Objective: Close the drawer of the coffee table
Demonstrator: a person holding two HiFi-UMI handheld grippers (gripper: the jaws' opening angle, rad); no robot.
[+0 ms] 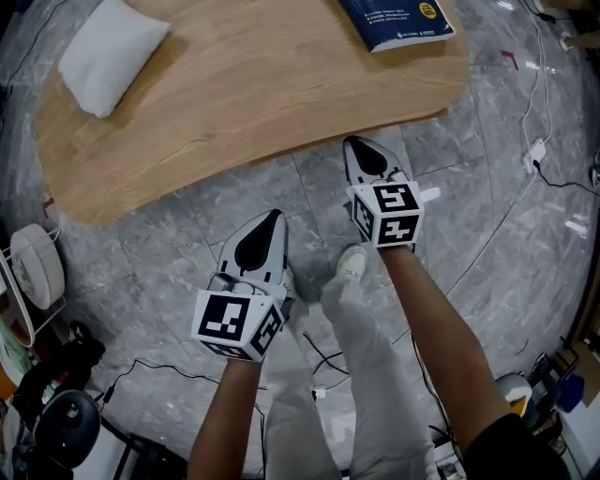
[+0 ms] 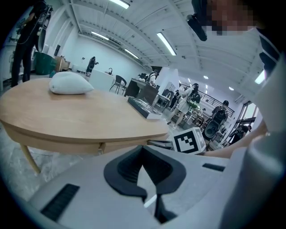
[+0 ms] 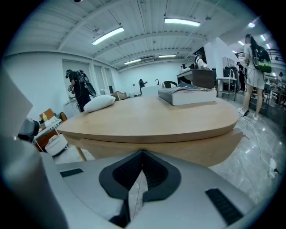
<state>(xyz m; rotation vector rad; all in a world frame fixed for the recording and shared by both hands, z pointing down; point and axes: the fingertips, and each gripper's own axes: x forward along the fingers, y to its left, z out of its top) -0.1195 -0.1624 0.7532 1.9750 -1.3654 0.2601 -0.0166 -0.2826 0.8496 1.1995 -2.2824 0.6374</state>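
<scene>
The oval wooden coffee table (image 1: 253,94) fills the top of the head view. Its drawer front (image 3: 201,150) runs under the tabletop edge, also seen in the left gripper view with a vertical seam (image 2: 100,146); nothing sticks out past the tabletop from above. My right gripper (image 1: 356,145) is shut and empty, its tip right at the table's near edge. My left gripper (image 1: 270,220) is shut and empty too, held lower over the floor, a short way back from the table. In each gripper view the jaws meet at a point, left gripper (image 2: 143,152) and right gripper (image 3: 143,155).
A white pillow (image 1: 108,52) and a blue book (image 1: 398,21) lie on the table. A white fan-like appliance (image 1: 37,264) stands at the left. Cables and a power strip (image 1: 535,152) lie on the grey floor at the right. The person's shoe (image 1: 352,262) is between the grippers.
</scene>
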